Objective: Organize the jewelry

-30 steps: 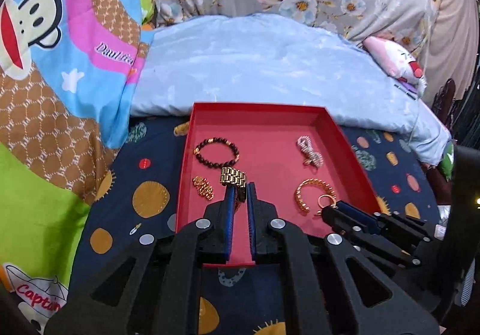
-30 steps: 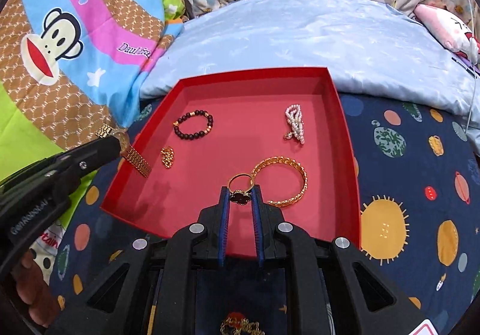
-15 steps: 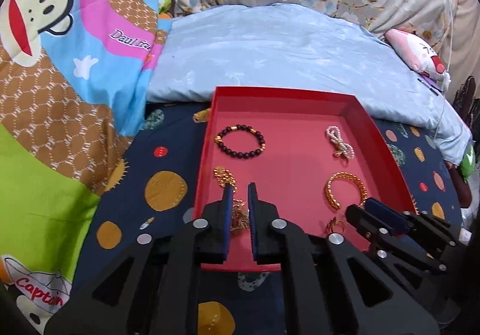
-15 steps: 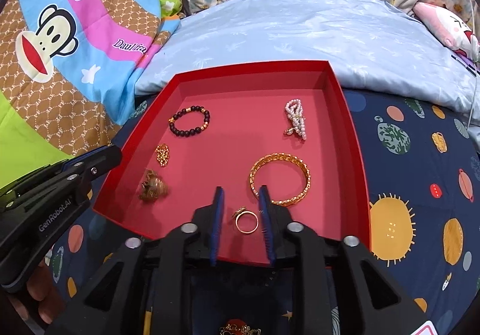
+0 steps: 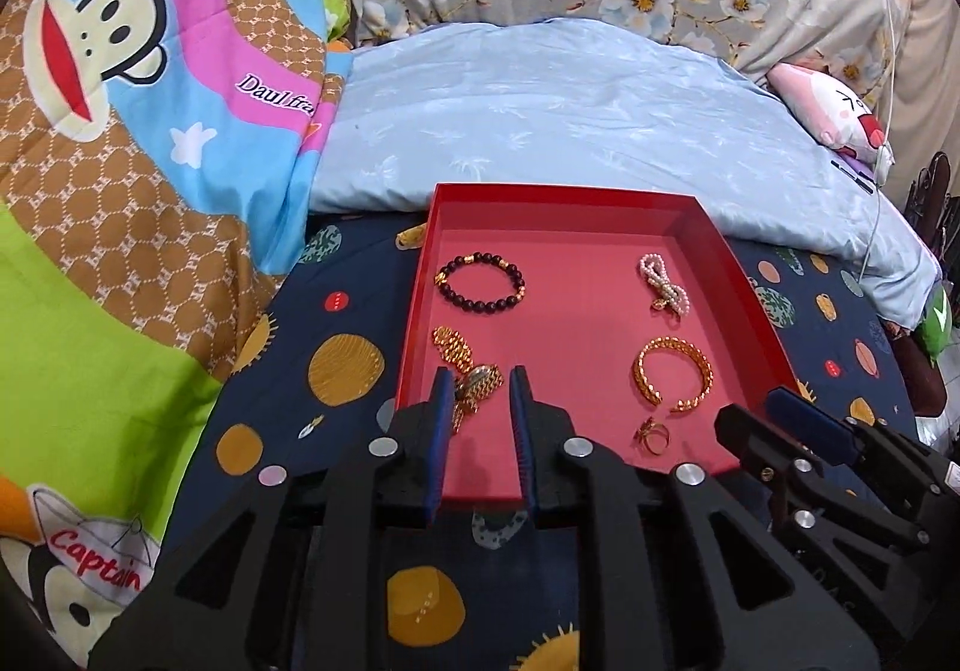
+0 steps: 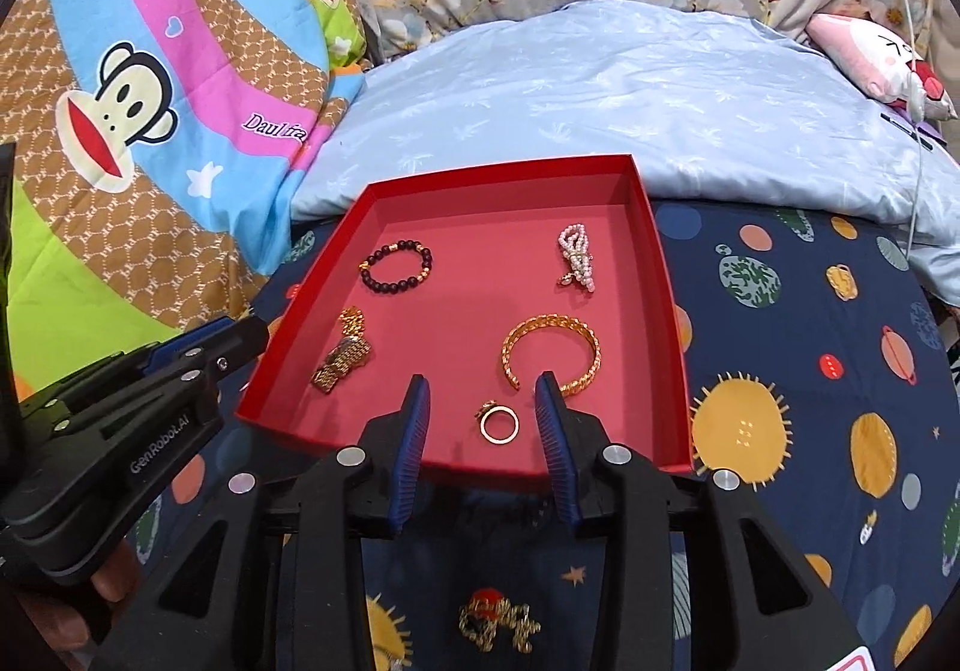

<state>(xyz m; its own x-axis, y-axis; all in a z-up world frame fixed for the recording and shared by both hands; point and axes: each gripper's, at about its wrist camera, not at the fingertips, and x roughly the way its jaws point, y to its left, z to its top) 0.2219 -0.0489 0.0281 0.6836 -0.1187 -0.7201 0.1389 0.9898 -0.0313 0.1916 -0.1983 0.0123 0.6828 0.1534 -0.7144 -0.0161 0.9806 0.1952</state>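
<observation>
Jewelry lying in red tray on bed: ring near right claw, watch by left claw. Both claws opening, gripping nothing.

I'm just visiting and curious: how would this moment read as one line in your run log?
left gripper: opening, gold watch released | right gripper: opening, gold ring lying free | red tray: six pieces | gold chain: outside

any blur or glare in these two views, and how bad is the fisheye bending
Left wrist view: sharp, no glare, soft even light; the red tray bows outward at its sides, corners go black. Right wrist view: equally crisp on the gold ring, faint shadows only; the pale blue quilt curves into a dome, and the edges smear slightly.
</observation>
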